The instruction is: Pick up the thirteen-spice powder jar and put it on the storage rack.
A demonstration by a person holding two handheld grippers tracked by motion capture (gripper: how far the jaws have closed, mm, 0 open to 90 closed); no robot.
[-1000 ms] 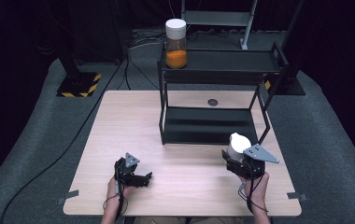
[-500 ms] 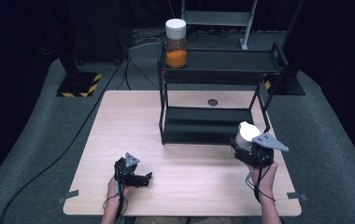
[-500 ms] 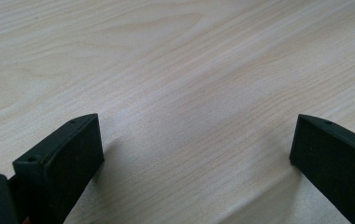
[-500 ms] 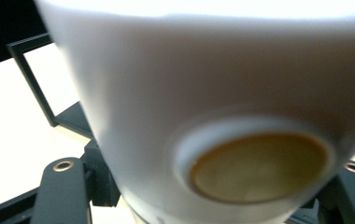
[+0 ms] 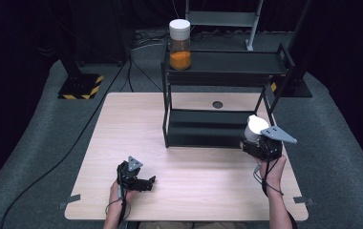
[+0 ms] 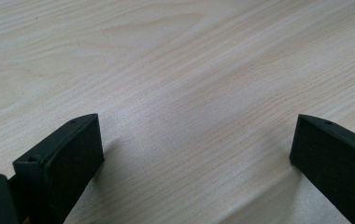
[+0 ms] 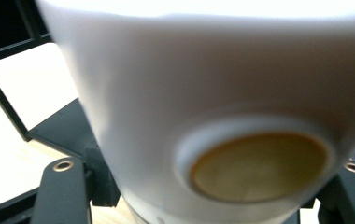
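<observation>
Right gripper view: jaws are closed on a white cup (image 7: pixel 166 93), base toward the lens, so it's held tipped on its side, pads pressing its walls low down. High view shows the right gripper (image 5: pixel 258 143) lifted off the table (image 5: pixel 122 143) w/ the cup (image 5: pixel 253 128) poking up-forward from it, just in front of the black rack (image 5: pixel 218 71), near its lower shelf at the right end. Left gripper (image 5: pixel 141 182) rests low on the tabletop near the front edge, jaws wide apart, nothing betw them; left gripper view shows bare wood.

Handling, my read: cup looks glazed ceramic, so stiff, smooth, prob slippery under pads, and breakable if dropped or knocked on the rack frame. Light enough for one gripper. Round tapered wall may slide out toward the narrow end, so a grip across the body near mid-height seems safest; avoid rim-only pinch. Beyond it, a jar (image 5: pixel 180 44) w/ orange contents stands on the rack's top shelf, well apart
</observation>
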